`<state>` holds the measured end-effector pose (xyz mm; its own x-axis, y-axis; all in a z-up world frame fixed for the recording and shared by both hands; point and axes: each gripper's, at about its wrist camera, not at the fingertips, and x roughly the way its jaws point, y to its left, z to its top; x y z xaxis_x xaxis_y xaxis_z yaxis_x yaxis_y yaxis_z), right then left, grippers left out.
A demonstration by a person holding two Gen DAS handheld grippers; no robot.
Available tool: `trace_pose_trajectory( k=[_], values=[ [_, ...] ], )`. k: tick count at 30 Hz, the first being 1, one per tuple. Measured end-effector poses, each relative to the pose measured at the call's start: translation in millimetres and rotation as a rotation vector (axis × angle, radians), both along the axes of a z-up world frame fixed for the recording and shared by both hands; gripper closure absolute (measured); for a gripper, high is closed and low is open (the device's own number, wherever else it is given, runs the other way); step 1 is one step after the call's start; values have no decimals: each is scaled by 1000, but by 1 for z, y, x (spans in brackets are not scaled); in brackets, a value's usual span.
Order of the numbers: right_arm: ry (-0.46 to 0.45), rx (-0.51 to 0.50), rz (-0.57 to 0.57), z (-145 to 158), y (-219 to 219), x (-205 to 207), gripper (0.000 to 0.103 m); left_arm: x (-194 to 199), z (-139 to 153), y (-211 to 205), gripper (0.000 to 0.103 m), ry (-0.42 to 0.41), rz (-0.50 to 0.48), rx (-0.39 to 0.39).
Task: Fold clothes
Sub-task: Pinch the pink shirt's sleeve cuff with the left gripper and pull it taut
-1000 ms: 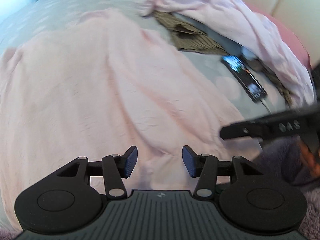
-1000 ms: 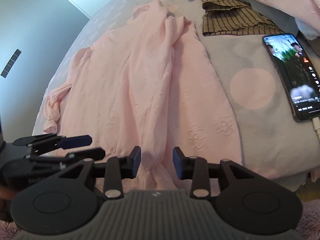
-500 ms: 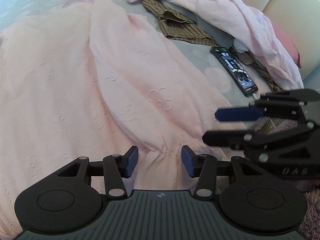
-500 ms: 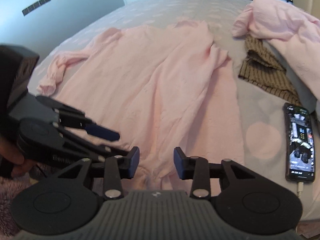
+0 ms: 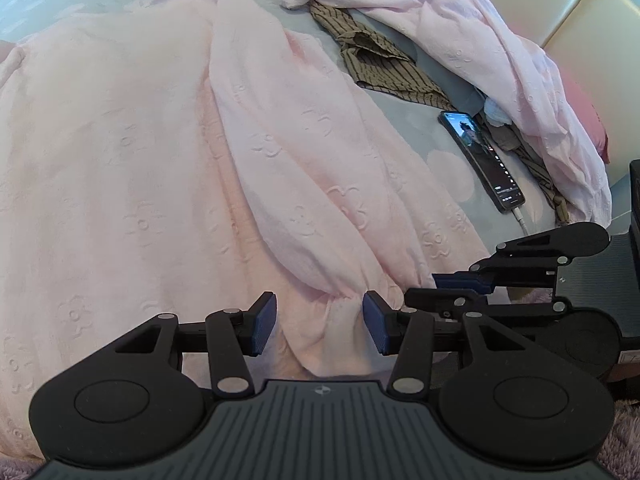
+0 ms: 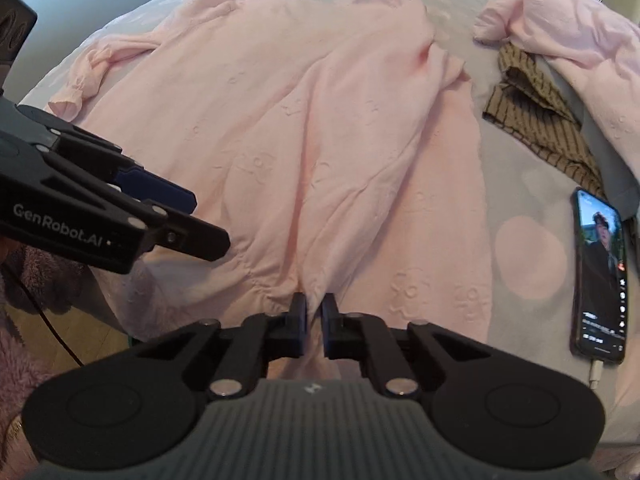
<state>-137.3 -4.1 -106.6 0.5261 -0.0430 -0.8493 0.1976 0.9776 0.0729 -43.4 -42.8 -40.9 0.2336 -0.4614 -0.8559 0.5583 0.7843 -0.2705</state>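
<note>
A pale pink embossed garment point(image 5: 160, 160) lies spread on the bed, one long sleeve folded across its body down to the near edge. My left gripper point(image 5: 319, 322) is open, and the sleeve's gathered cuff point(image 5: 336, 312) lies between its blue pads without being pressed. Just to its right, my right gripper point(image 5: 424, 290) comes in sideways. In the right wrist view the right gripper point(image 6: 314, 312) is closing, its jaws nearly together with a pinch of the pink garment point(image 6: 280, 140) at the near hem between them. The left gripper point(image 6: 208, 222) shows there at the left.
A phone point(image 6: 598, 276) with a lit screen and a charging cable lies on the grey dotted bedsheet point(image 6: 520, 160) to the right. Beyond it are a brown striped garment point(image 5: 380, 64) and another crumpled pink garment point(image 5: 480, 40) by the cream headboard point(image 5: 560, 0).
The right gripper's jaws have come together on the pink fabric at the near hem, and that gripper has rolled and shifted. The left gripper stays open over the cuff.
</note>
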Motion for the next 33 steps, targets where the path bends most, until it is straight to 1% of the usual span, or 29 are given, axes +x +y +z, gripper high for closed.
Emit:
trace_pose_trajectory(
  k=[2,4,8,9,10,11,14,16,19,21,23,24,25,26,29,33],
  values=[
    [-25,38,-37,9,-8,-7,96,0,0,-1,56,5,-9,-12],
    [-58,95,-74,18,-17,-14,96,2,-4,-2,56,32,-15,-39],
    [-72,190,-143,19,-30,-17,96,5,-16,-9,58,91,-37,-75],
    [-71,204,-160,19,-33,-18,96,5,-19,-11,63,98,-41,-76],
    [-69,218,-177,18,-36,-19,96,5,-22,-12,70,106,-45,-77],
    [-68,232,-194,17,-39,-20,96,5,-24,-14,72,107,-50,-81],
    [-35,243,-232,11,-46,-21,96,3,-26,-20,74,102,-72,-91],
    [-8,244,-247,5,-49,-21,96,2,-28,-24,74,95,-79,-78],
    [-10,245,-241,3,-49,-23,96,0,-29,-27,72,76,-84,-65],
    [-10,249,-248,2,-51,-25,96,0,-31,-28,68,71,-88,-66],
    [-11,259,-259,0,-53,-26,96,0,-32,-28,69,70,-89,-68],
    [-17,263,-259,1,-54,-26,96,0,-31,-29,75,71,-91,-70],
    [-27,266,-258,3,-54,-26,96,0,-31,-29,90,72,-93,-72],
    [-38,268,-254,6,-54,-26,96,0,-30,-29,99,73,-95,-73],
    [-76,258,-247,19,-54,-29,96,-6,-13,-24,101,32,-101,-100],
    [-130,259,-243,47,-66,-30,96,-15,24,-17,102,-31,-88,-158]
  ],
)
